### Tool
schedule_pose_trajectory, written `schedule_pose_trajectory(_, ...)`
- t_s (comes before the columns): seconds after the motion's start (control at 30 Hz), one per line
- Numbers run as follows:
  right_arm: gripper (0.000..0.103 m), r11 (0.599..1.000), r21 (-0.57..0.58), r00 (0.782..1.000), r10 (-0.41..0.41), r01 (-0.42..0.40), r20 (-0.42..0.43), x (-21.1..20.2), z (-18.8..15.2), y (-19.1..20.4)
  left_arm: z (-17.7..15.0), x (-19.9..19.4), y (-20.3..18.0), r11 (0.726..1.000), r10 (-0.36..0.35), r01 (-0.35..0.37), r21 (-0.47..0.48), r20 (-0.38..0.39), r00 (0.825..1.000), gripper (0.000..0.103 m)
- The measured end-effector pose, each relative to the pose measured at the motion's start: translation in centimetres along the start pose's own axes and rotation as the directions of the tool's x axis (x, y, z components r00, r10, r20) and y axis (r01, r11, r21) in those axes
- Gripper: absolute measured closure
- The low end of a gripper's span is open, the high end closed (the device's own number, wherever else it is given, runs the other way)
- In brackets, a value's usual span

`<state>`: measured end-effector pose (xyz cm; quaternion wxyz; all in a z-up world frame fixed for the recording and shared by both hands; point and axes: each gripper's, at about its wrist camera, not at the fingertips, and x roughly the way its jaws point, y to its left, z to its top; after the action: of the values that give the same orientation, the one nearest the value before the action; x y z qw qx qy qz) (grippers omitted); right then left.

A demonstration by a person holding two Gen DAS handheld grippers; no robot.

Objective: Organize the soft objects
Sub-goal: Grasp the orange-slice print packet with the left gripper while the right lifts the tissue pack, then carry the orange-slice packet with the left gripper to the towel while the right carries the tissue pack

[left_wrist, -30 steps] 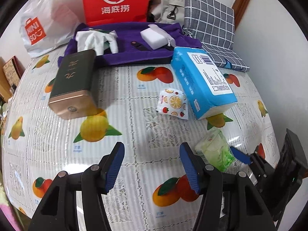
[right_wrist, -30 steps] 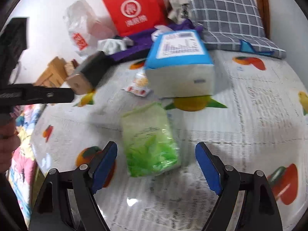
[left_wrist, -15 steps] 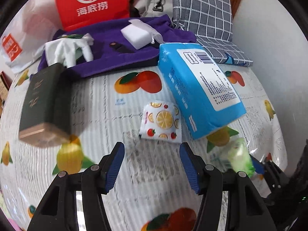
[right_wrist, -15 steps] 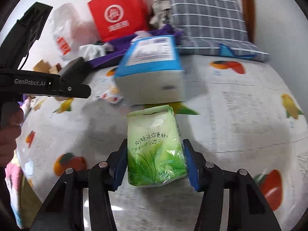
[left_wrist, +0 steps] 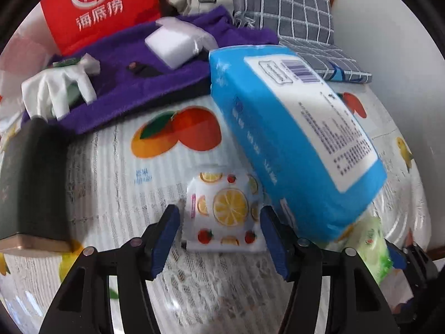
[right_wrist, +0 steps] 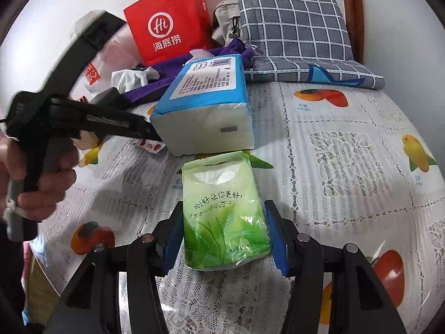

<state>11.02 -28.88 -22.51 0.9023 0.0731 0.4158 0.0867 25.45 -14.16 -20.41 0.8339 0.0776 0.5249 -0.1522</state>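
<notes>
A small fruit-print tissue pack [left_wrist: 228, 208] lies on the fruit-patterned tablecloth [left_wrist: 116, 167]. My left gripper [left_wrist: 218, 222] straddles it with blue pads either side; the jaws are opening, and thin gaps show at both pads. A large blue tissue pack [left_wrist: 292, 144] lies just right of it. In the right wrist view my right gripper [right_wrist: 225, 236] is shut on a green tissue pack [right_wrist: 225, 217], both pads pressing its sides. The green tissue pack [left_wrist: 372, 239] also shows at the lower right of the left wrist view. A hand [right_wrist: 36, 183] holds the left gripper's handle.
A dark box with a gold end [left_wrist: 30, 183] lies at the left. Behind are a purple towel [left_wrist: 133, 89] with a white block [left_wrist: 175, 44] and a white glove [left_wrist: 52, 91], a red paper bag [right_wrist: 167, 22] and a grey checked cushion [right_wrist: 294, 25].
My left gripper moved forward and down over the fruit-print pack, which now sits between its fingers. My right gripper closed on the green pack, then held still.
</notes>
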Motion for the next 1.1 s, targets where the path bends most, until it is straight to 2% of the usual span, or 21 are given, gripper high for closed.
schedule_pose_trajectory(0.1,0.048,1.000,-0.018,1.000,-0.017,0.017,0.001,0.1,0.0,0.4,0.1,0.4,-0.6,1.000,0.004,-0.004,0.022,-0.007,1.000,0.033)
schedule_pose_trajectory(0.2,0.047,0.998,-0.042,0.999,-0.040,0.041,0.002,0.2,-0.1,0.8,0.1,0.5,-1.1,0.999,0.022,-0.022,0.029,0.009,1.000,0.032)
schedule_pose_trajectory(0.23,0.047,0.998,-0.047,0.999,-0.051,0.051,0.000,0.3,0.0,0.9,-0.1,0.4,-0.9,1.000,0.020,-0.020,0.020,0.017,1.000,0.034)
schedule_pose_trajectory(0.4,0.047,0.997,-0.036,0.997,-0.073,0.072,-0.011,0.4,0.2,1.0,-0.5,-0.2,0.8,1.000,0.022,-0.021,-0.023,0.029,0.999,0.066)
schedule_pose_trajectory(0.5,0.047,0.995,-0.034,0.995,-0.095,0.094,-0.019,0.5,0.3,1.2,-1.0,-0.7,2.1,0.998,-0.032,0.033,-0.047,0.014,0.999,0.071)
schedule_pose_trajectory(0.67,0.047,0.991,-0.024,0.991,-0.130,0.129,-0.040,0.5,0.4,1.8,-3.1,-1.7,3.1,0.997,-0.042,0.042,-0.057,0.002,0.999,0.072)
schedule_pose_trajectory(0.83,0.047,0.990,-0.010,0.989,-0.139,0.139,-0.052,0.5,0.4,2.0,-6.0,-3.2,5.0,0.995,-0.023,0.022,-0.095,-0.009,1.000,0.072)
schedule_pose_trajectory(1.1,0.049,0.997,0.032,0.995,-0.071,0.073,-0.067,1.7,2.2,2.4,-9.6,-5.3,8.6,0.985,0.022,-0.027,-0.173,-0.027,0.999,0.072)
